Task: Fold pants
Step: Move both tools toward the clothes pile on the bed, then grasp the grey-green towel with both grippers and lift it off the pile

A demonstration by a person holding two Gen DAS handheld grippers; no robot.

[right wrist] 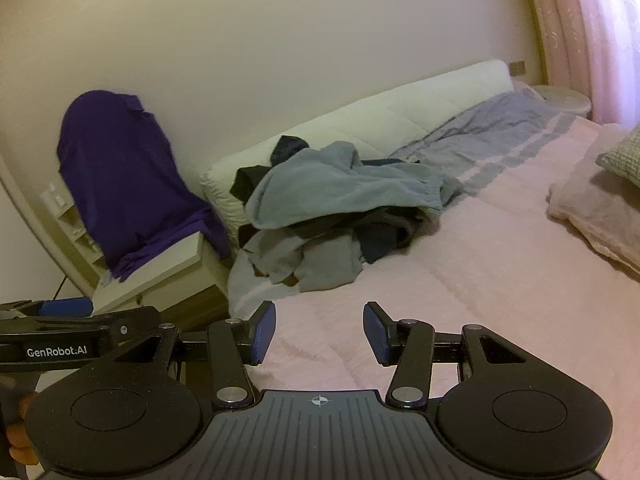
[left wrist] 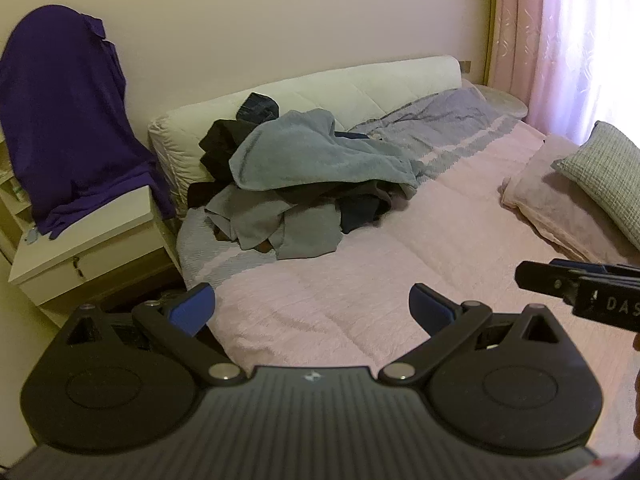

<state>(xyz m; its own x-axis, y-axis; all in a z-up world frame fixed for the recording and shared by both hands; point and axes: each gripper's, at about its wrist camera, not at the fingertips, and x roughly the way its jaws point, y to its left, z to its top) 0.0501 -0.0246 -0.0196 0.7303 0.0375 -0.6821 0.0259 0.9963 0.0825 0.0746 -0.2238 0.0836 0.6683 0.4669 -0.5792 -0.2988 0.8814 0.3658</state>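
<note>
A heap of clothes (left wrist: 304, 184) lies on the far left part of the pink bed (left wrist: 360, 280), against the white headboard; a grey-blue garment (left wrist: 316, 152) tops it, with grey and dark pieces under it. The same heap (right wrist: 332, 216) shows in the right wrist view. My left gripper (left wrist: 312, 308) stands wide open over the bed's near edge, nothing between its blue pads. My right gripper (right wrist: 320, 330) is open too, empty, over the pink cover short of the heap. Each gripper shows at the side of the other's view: the right one (left wrist: 580, 284), the left one (right wrist: 60, 320).
A purple shirt (left wrist: 68, 112) hangs over something on a white bedside cabinet (left wrist: 88, 248) left of the bed. Pillows (left wrist: 600, 184) lie at the right. A pink curtain (left wrist: 560, 40) hangs at the far right. A grey-striped blanket (left wrist: 440, 128) runs along the headboard (left wrist: 320, 92).
</note>
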